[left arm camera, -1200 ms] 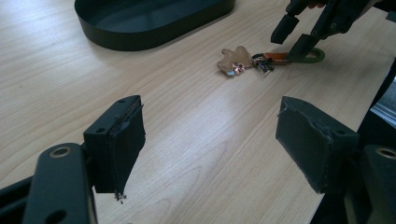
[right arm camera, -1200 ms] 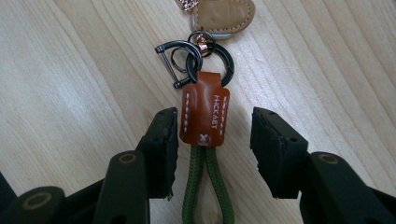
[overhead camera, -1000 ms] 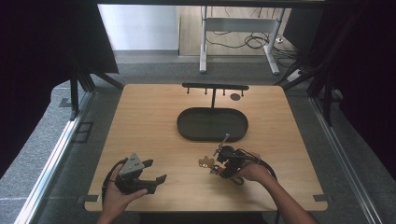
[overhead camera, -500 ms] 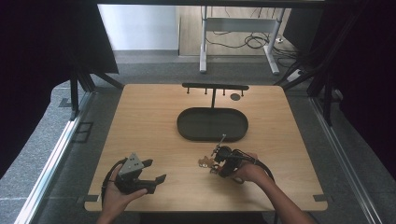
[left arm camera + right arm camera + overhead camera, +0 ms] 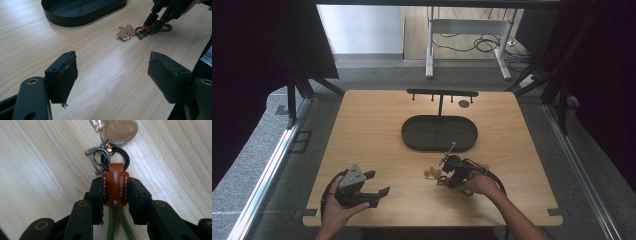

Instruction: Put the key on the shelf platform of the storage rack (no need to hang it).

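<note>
Gripping stage: on the wooden table (image 5: 362, 125), right gripper (image 5: 446, 170) has its jaws clamped on the brown leather tab of the keychain (image 5: 115, 185), which lies flat near the table's front, just short of the oval black tray (image 5: 439, 133); left gripper (image 5: 369, 184) rests idle, jaws wide apart on nothing. Next likely a lift, maybe to tray or hook rack (image 5: 442, 93), so the clamp must hold. Keychain: green cord, dark rings, tan charm (image 5: 120, 130), small shackle.

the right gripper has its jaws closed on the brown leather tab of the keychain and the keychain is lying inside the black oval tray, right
Not quite. The right gripper is shut on the brown leather tab of the keychain, but the keychain lies on the bare wooden table, in front of the black oval tray, not inside it. The high view shows this.
</note>
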The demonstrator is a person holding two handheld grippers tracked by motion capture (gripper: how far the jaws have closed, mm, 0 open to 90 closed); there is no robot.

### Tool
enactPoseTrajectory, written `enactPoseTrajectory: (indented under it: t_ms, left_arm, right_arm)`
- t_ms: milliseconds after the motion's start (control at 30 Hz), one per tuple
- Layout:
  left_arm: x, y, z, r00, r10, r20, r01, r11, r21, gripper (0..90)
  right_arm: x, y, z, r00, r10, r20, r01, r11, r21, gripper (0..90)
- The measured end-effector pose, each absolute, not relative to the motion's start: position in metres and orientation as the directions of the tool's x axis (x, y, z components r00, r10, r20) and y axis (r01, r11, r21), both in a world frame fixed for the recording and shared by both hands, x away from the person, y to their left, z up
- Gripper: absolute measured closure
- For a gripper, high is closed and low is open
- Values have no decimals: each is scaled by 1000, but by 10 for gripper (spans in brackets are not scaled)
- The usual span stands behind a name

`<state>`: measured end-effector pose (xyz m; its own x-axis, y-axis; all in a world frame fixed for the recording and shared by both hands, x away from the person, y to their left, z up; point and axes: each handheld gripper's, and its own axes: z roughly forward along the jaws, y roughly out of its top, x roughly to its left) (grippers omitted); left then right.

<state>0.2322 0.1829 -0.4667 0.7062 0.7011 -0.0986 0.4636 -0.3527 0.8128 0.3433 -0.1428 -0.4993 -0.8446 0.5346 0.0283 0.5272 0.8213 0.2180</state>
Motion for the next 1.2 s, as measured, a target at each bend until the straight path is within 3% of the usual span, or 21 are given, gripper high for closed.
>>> enactPoseTrajectory:
  t_ms: [500, 1200]
  left_arm:
    - [233, 184, -466, 705, 701, -102, 465, -350, 813, 239]
    - [233, 183, -466, 707, 700, -102, 465, -352, 812, 239]
  right_arm:
    - [341, -167, -457, -822, 561, 99, 556, 752, 353, 675]
    - [346, -173, -425, -832, 548, 79, 527, 739, 419, 675]
